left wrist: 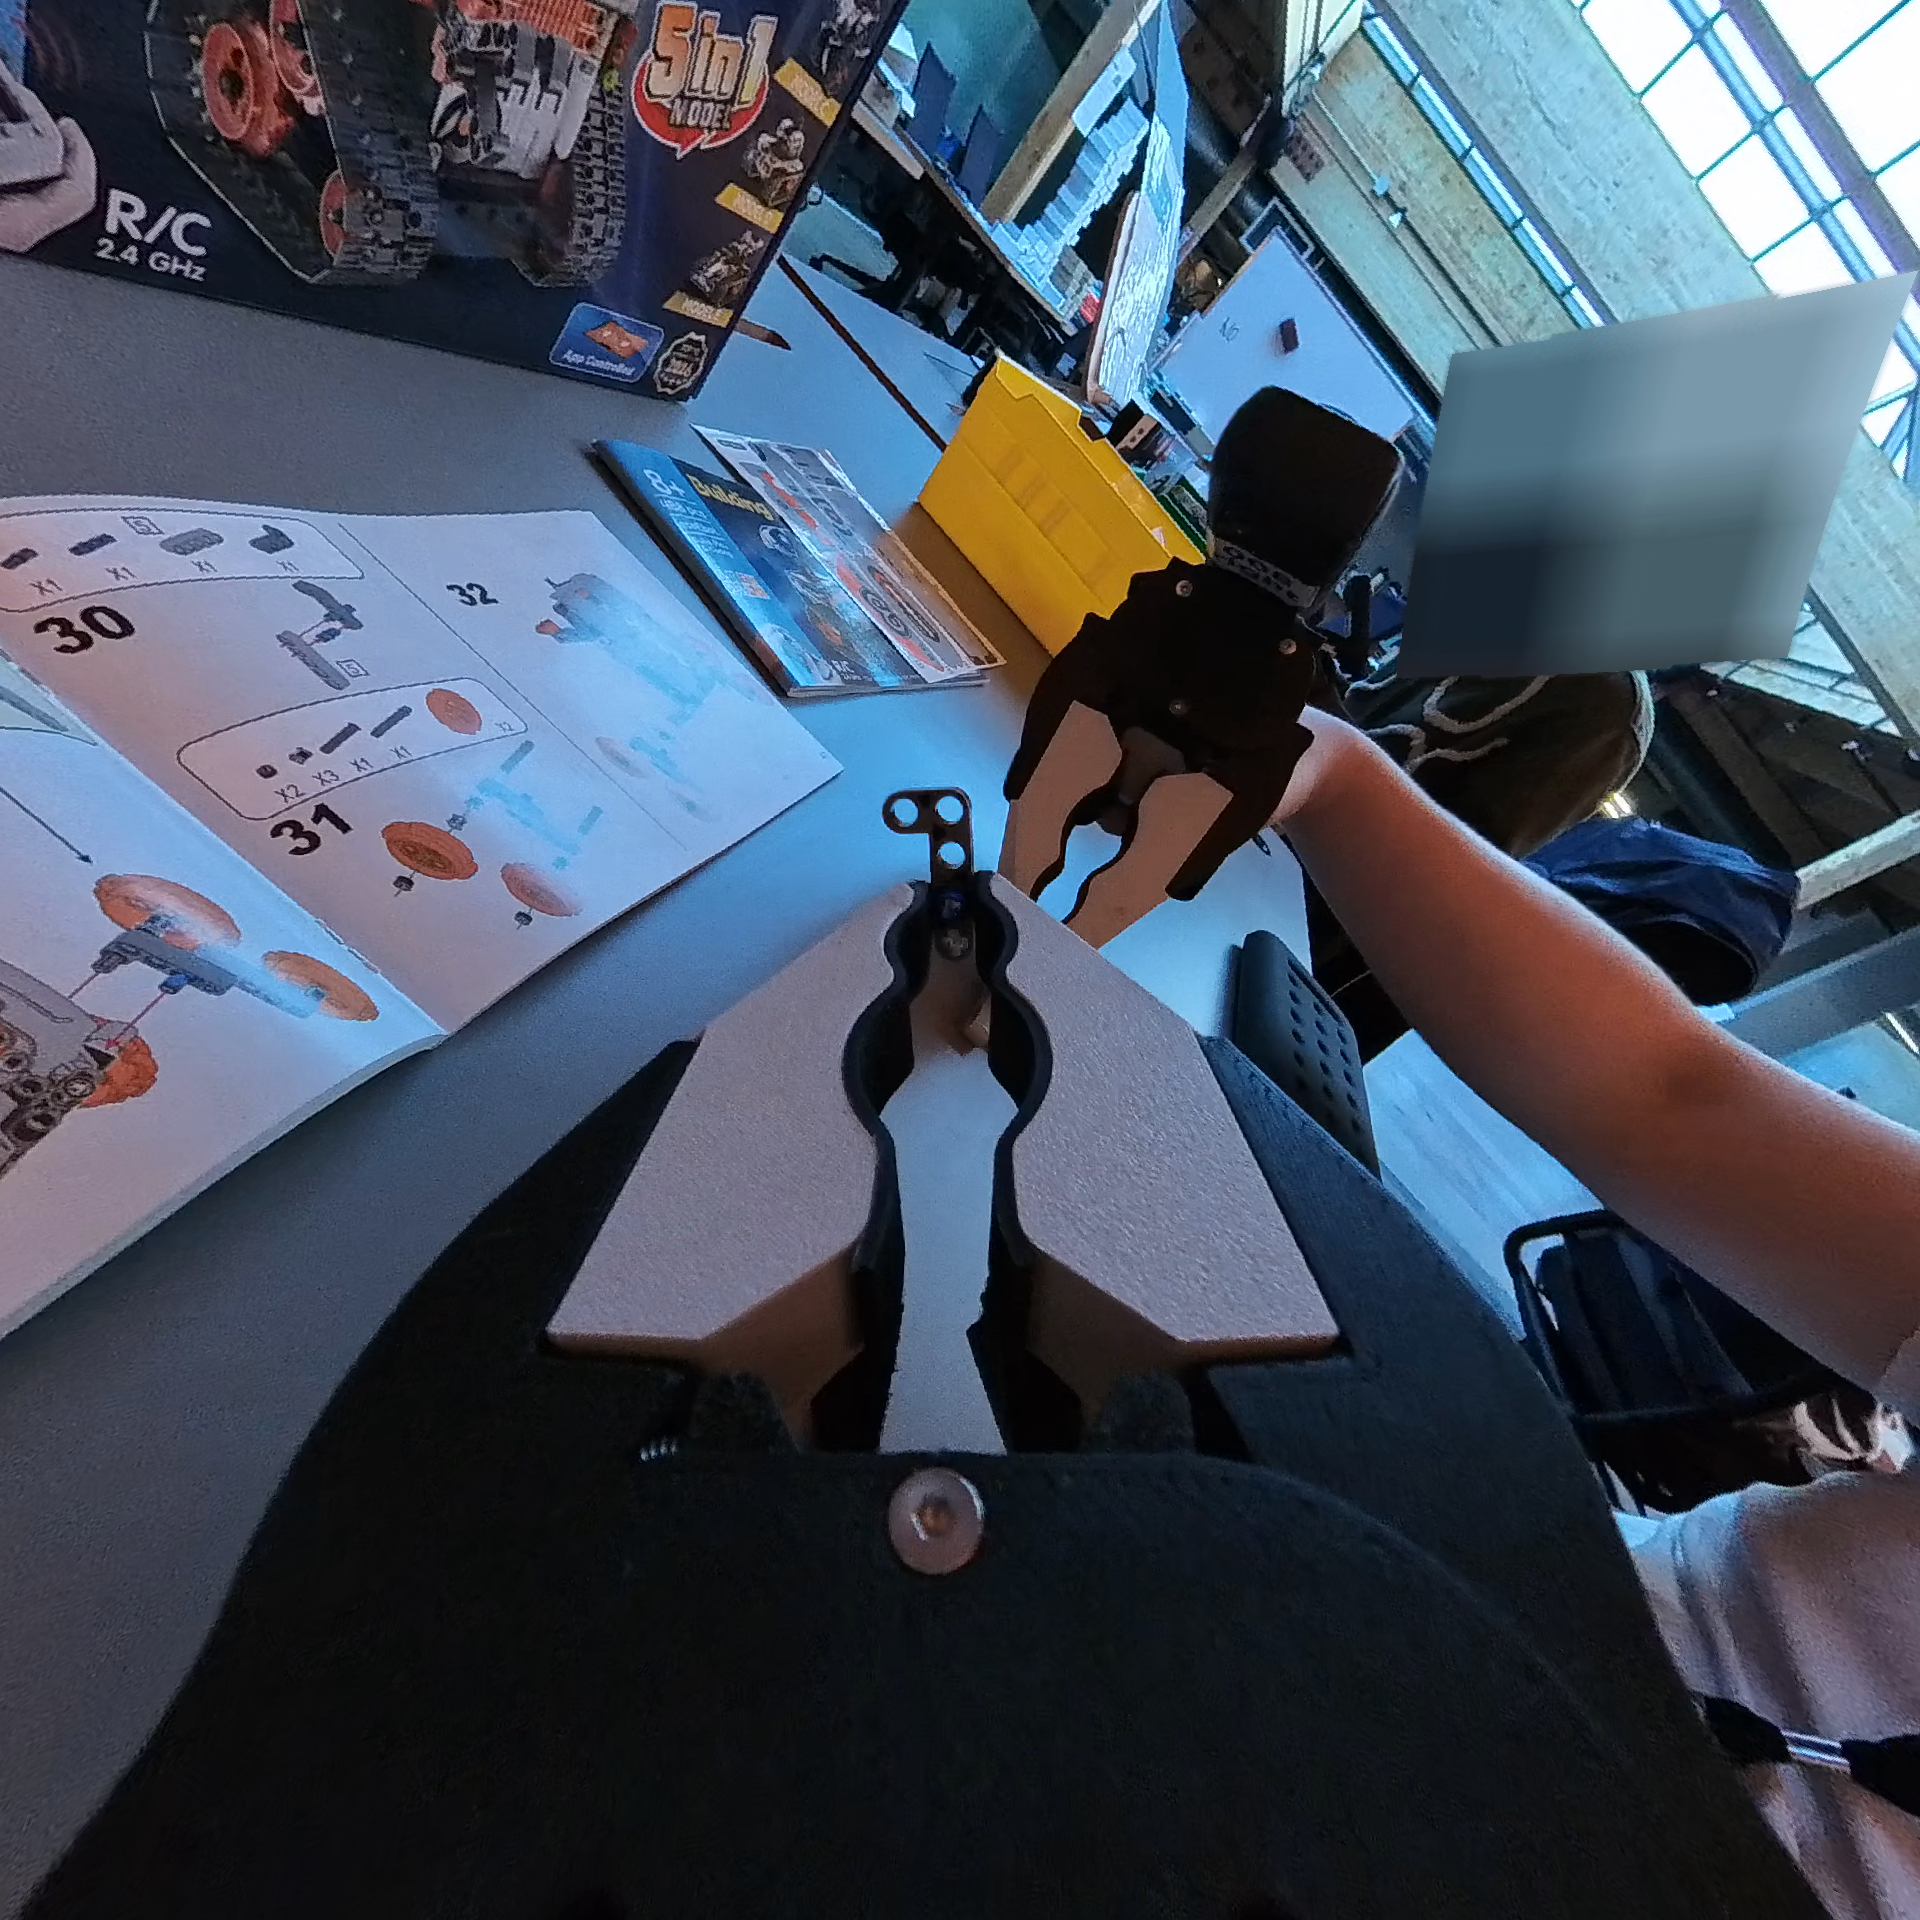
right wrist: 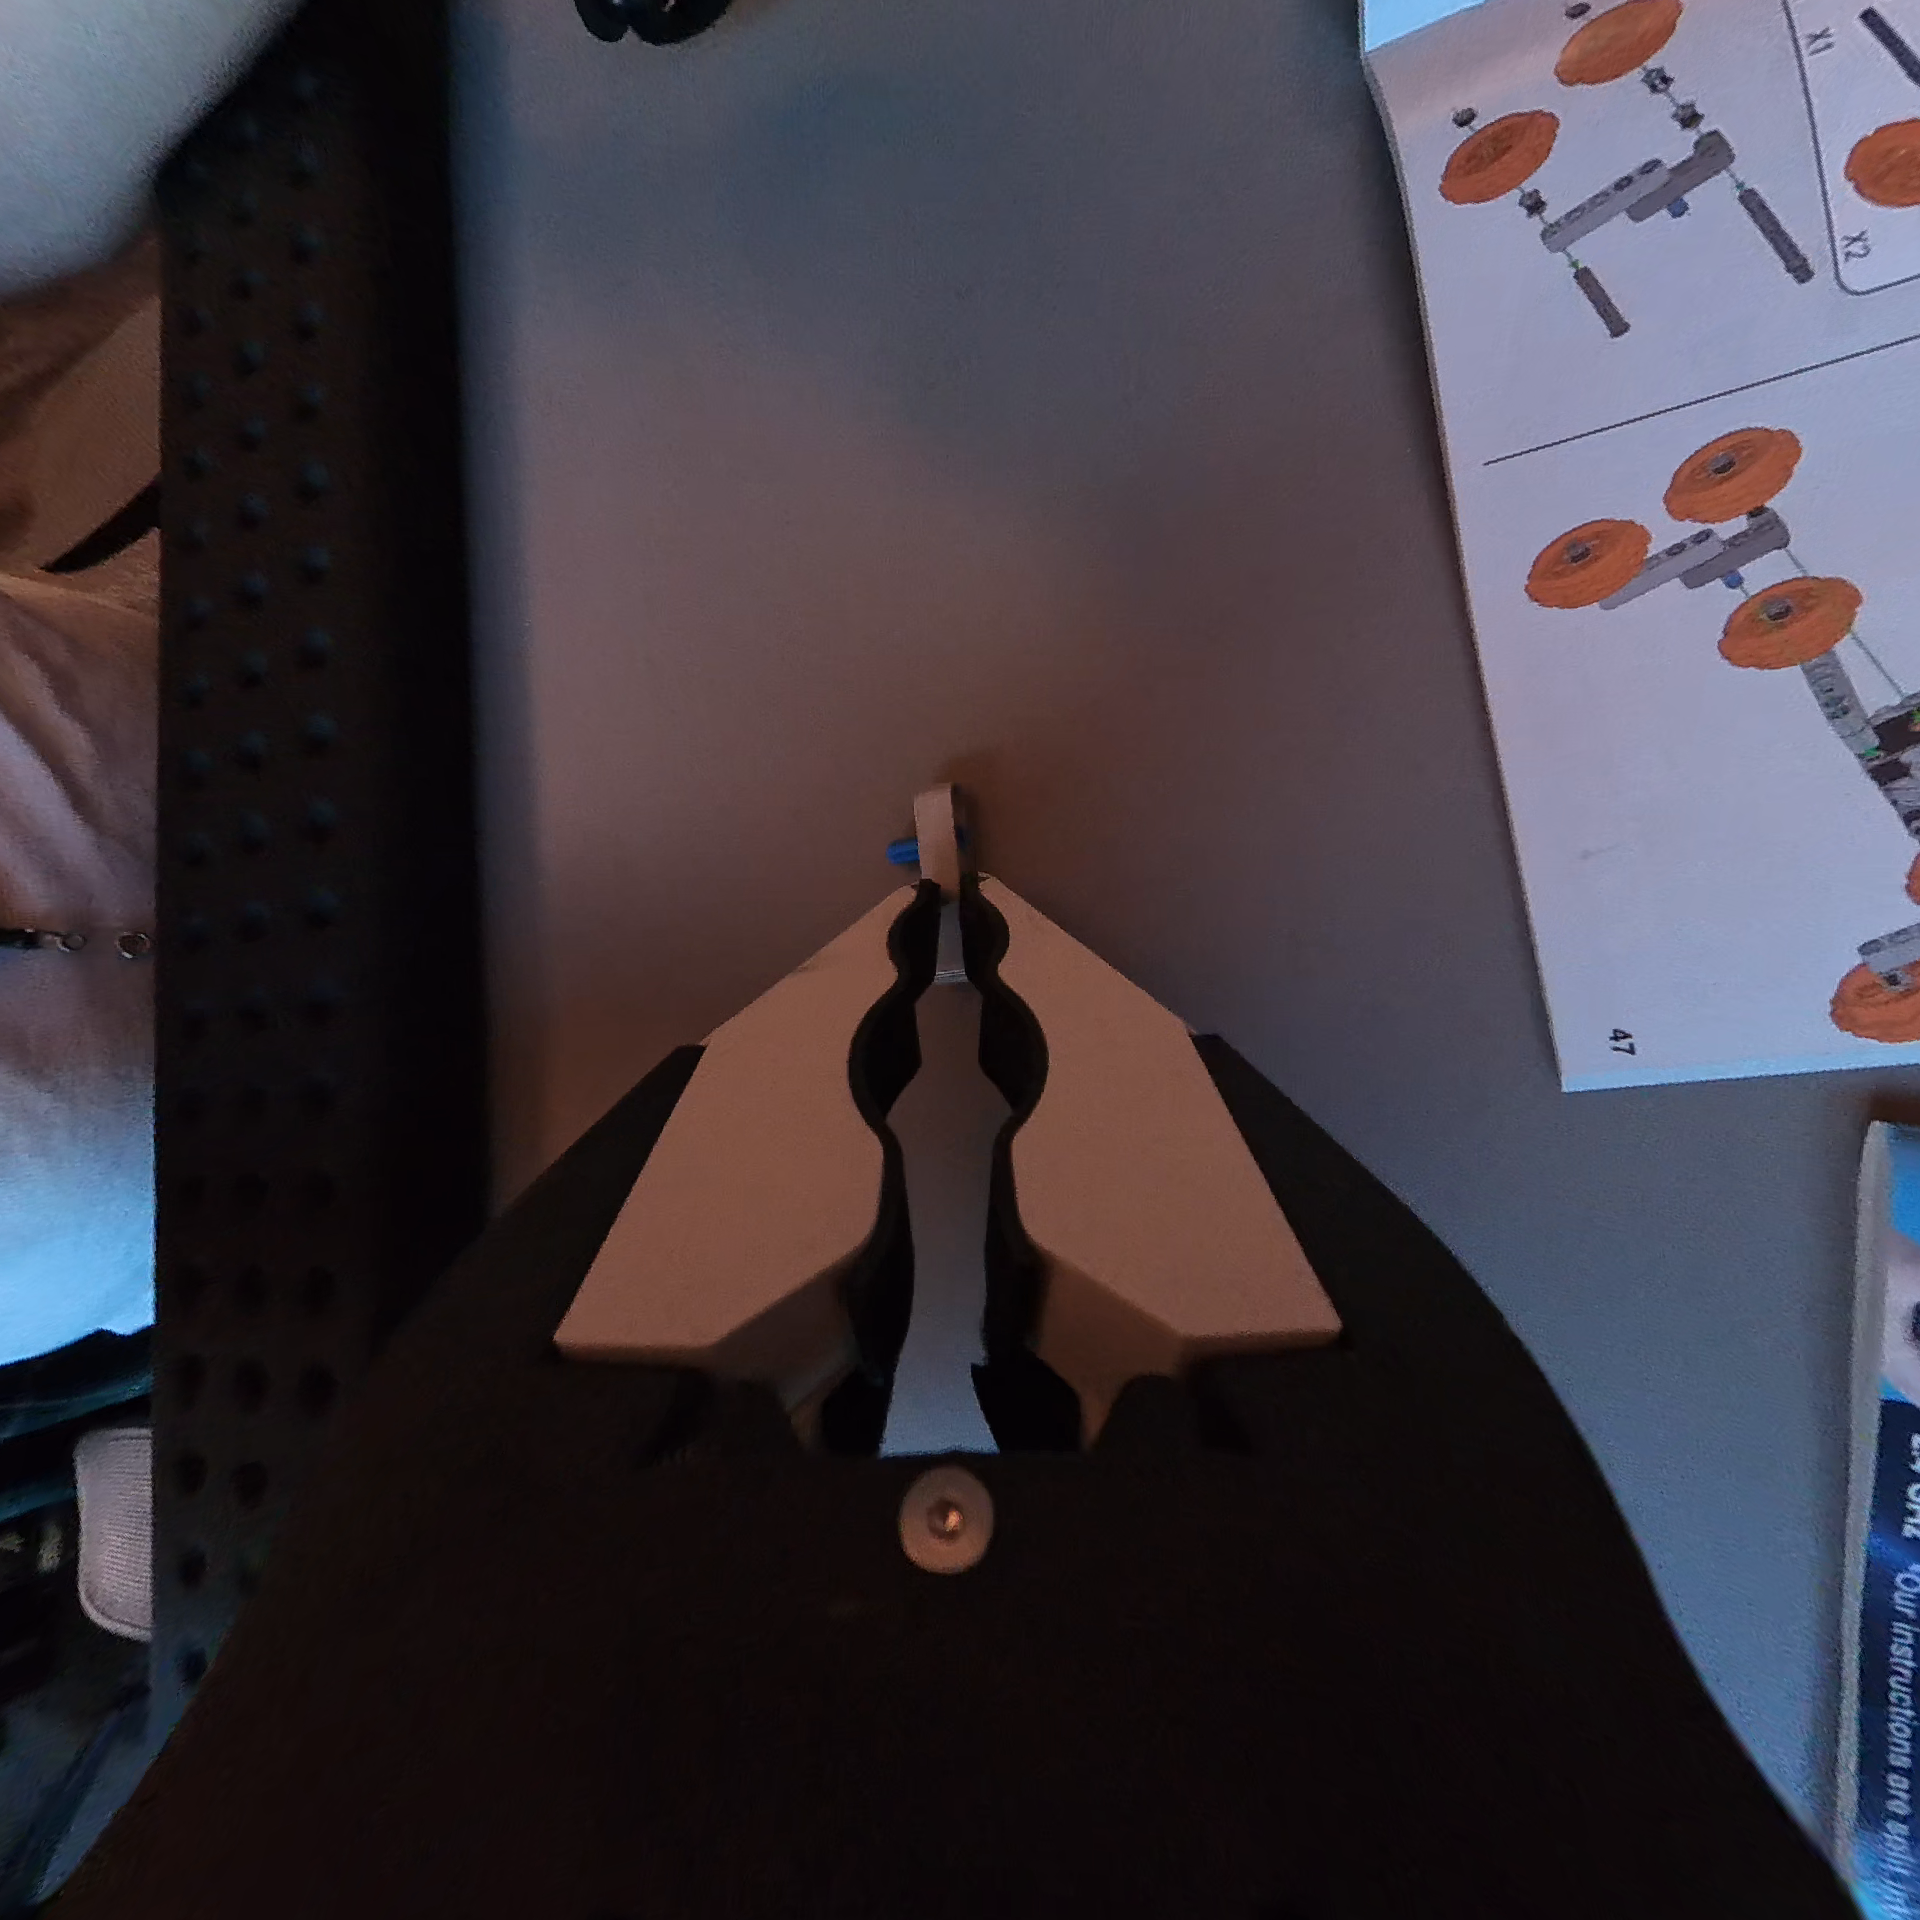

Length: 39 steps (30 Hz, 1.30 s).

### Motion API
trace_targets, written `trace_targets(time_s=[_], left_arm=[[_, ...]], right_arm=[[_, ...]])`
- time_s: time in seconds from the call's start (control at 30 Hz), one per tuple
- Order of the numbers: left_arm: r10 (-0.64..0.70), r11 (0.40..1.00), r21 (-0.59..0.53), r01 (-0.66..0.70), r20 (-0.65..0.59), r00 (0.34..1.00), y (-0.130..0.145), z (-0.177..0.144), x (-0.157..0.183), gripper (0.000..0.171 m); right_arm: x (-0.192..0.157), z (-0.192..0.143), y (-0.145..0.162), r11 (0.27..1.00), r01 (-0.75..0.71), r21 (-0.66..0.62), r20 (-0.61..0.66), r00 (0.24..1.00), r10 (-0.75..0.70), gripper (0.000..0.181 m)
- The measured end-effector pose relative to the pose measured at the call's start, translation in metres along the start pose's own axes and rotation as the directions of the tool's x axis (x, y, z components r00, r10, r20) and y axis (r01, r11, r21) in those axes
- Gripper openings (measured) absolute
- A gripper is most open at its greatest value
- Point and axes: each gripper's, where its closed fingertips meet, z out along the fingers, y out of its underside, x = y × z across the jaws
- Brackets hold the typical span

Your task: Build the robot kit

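Note:
My left gripper (left wrist: 948, 902) is shut on a dark holed beam (left wrist: 935, 831), an L-shaped building piece that sticks up past the fingertips, with a small blue pin at the grip. It is held above the grey table (left wrist: 312, 436). My right gripper (right wrist: 943, 896) is shut on a light grey beam (right wrist: 941, 836) with a blue pin (right wrist: 900, 850) through it, held over the table (right wrist: 831, 416). The right gripper also shows in the left wrist view (left wrist: 1081, 904), just right of the left one, held by a person's arm (left wrist: 1558, 1018).
An open instruction booklet (left wrist: 343, 790) lies left; it also shows in the right wrist view (right wrist: 1683, 582). A toy box (left wrist: 416, 166) stands at the back. Closed booklets (left wrist: 810, 571) and a yellow bin (left wrist: 1039, 520) lie behind. A black perforated chair back (right wrist: 291, 623) is beside the table edge. Tip to tip, the grippers are about 12 centimetres apart.

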Motion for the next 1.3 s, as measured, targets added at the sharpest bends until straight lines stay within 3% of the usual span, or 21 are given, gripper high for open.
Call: trace_targets(time_s=[0.33,0.47,0.6,0.77,0.87,0.97,1.07,1.17,1.3], left_arm=[[-0.005,1.000,0.015,0.005,-0.007,1.000,-0.002,-0.003,0.002,0.004],[-0.009,1.000,0.011,0.010,-0.008,1.000,-0.001,-0.002,0.001,0.004],[-0.008,1.000,0.003,0.008,-0.003,1.000,0.001,-0.002,0.000,0.004],[-0.014,1.000,0.012,0.014,0.005,1.000,0.000,-0.004,-0.003,0.004],[-0.018,1.000,0.017,0.018,0.003,1.000,-0.002,-0.005,-0.004,0.004],[-0.015,1.000,0.019,0.015,0.001,1.000,-0.003,-0.005,-0.002,0.004],[-0.002,1.000,0.017,0.002,0.001,1.000,-0.003,-0.005,0.000,0.004],[0.000,1.000,0.015,0.000,0.002,1.000,-0.002,-0.004,0.000,0.004],[-0.006,1.000,0.021,0.006,0.005,1.000,-0.003,-0.005,-0.001,0.004]], right_arm=[[-0.015,-0.005,0.014,1.000,-0.018,-0.005,-0.058,0.998,0.018,0.003],[-0.015,-0.006,0.011,0.998,-0.058,0.024,-0.048,0.997,0.059,0.015],[-0.018,0.001,0.019,0.999,-0.049,-0.022,-0.039,0.998,0.048,0.009],[-0.015,-0.001,0.018,0.999,0.013,-0.047,-0.103,0.995,-0.017,0.007],[-0.003,-0.011,0.020,0.990,0.116,-0.081,-0.260,0.956,-0.134,0.007],[0.007,-0.024,0.016,0.950,0.285,-0.125,-0.461,0.832,-0.310,0.007],[0.022,-0.037,0.022,0.855,0.418,-0.307,-0.643,0.572,-0.510,0.007],[0.028,-0.041,0.028,0.752,0.457,-0.476,-0.673,0.361,-0.645,0.007],[0.027,-0.045,0.029,0.646,0.482,-0.592,-0.664,0.163,-0.730,0.007]])
